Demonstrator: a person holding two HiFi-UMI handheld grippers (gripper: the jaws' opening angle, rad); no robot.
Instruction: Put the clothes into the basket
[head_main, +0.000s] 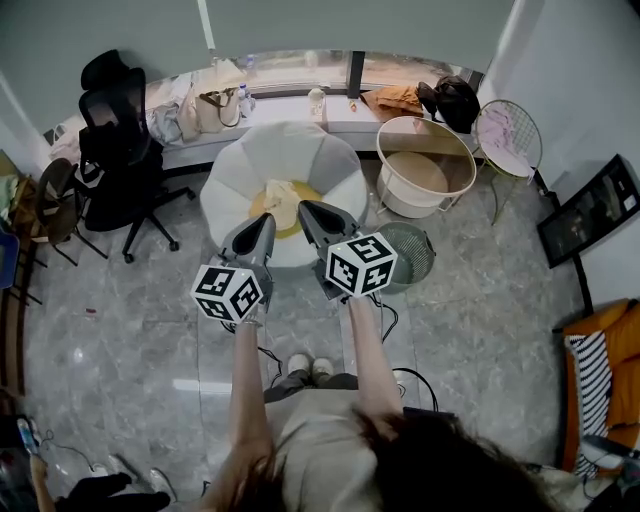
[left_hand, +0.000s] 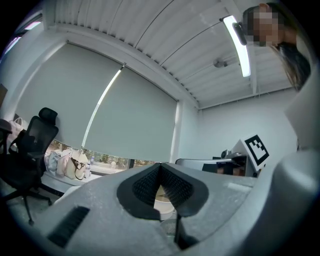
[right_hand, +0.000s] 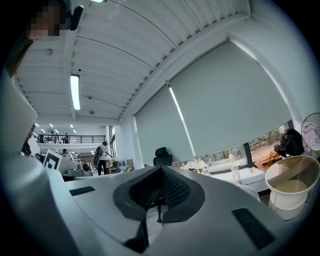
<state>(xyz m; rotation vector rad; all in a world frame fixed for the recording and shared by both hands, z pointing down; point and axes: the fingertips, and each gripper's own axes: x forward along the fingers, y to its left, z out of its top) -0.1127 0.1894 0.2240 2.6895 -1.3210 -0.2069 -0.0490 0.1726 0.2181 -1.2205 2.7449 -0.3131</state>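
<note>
1. The left gripper (head_main: 268, 218) is a grey moulded shell tapering to a point. Its ribbed black pads (left_hand: 172, 185) meet at the tips with nothing clamped. It is held level.
2. The right gripper (head_main: 305, 208) has the same build. Its fingers are together and empty, and it is also level.
3. Each gripper carries a marker cube (head_main: 228, 292) printed in black and white squares.
4. The garment (head_main: 280, 200) is pale yellow soft cloth, crumpled in a heap. It lies on a white padded seat (head_main: 290, 150) of round, segmented shape, just beyond both gripper tips. Neither gripper touches it.
5. The basket (head_main: 405, 205) is round with smooth white walls and a thin hoop at the rim. It stands on the floor to the right of the seat, near it but apart. The garment is not in it. The right gripper view shows the basket (right_hand: 287, 200) at its right edge.
6. A wire bin (head_main: 410, 255) of grey mesh stands just beside the seat, in front of the basket.
7. The floor (head_main: 480, 320) is glossy grey marbled tile.
8. A black office chair (head_main: 120, 150) with a mesh back stands at the left.
9. A white ledge (head_main: 340, 110) below the window carries bags and bottles.
10. A plain grey blind (left_hand: 130, 110) covers most of the window. The ceiling (right_hand: 150, 45) is white and ribbed, with a strip lamp (right_hand: 75, 92).
</note>
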